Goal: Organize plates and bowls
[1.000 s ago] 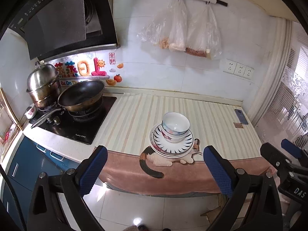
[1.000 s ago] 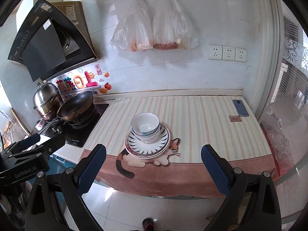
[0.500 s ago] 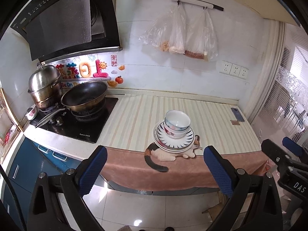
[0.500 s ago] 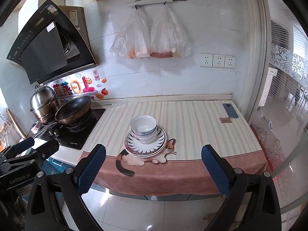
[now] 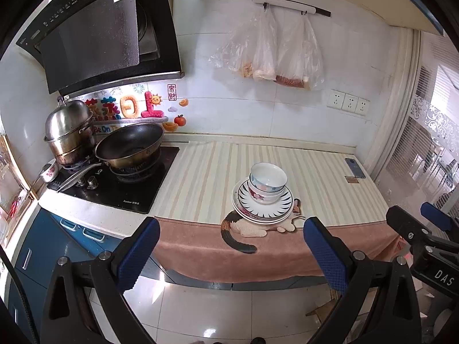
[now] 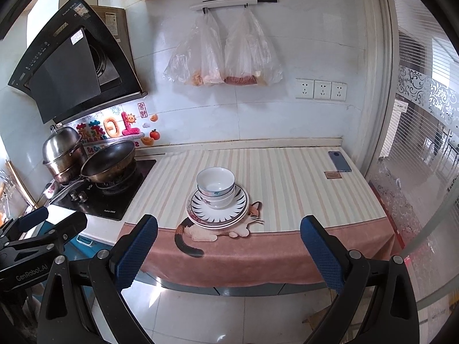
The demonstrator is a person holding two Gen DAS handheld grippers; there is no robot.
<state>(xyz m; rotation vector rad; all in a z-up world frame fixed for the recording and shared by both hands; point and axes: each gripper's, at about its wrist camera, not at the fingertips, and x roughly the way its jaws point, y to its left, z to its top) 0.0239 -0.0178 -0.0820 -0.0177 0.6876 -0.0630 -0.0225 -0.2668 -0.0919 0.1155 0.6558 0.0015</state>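
Two white bowls (image 5: 267,182) sit nested on a stack of striped plates (image 5: 279,209) near the front edge of the striped counter; they also show in the right wrist view as bowls (image 6: 215,185) on plates (image 6: 238,212). My left gripper (image 5: 229,255) is open and empty, held out over the floor well short of the counter. My right gripper (image 6: 228,253) is open and empty too, equally far back. The right gripper shows at the right edge of the left wrist view (image 5: 424,229), and the left gripper at the left edge of the right wrist view (image 6: 43,229).
A black wok (image 5: 129,147) and a steel pot (image 5: 68,132) stand on the hob at the left. A phone (image 5: 355,167) lies at the counter's far right. A pink cat-print cloth (image 5: 287,252) hangs over the front edge. Plastic bags (image 5: 272,48) hang on the wall.
Both grippers have drawn back from the counter and risen a little; the dish stack looks smaller and farther. The dishes have not moved.
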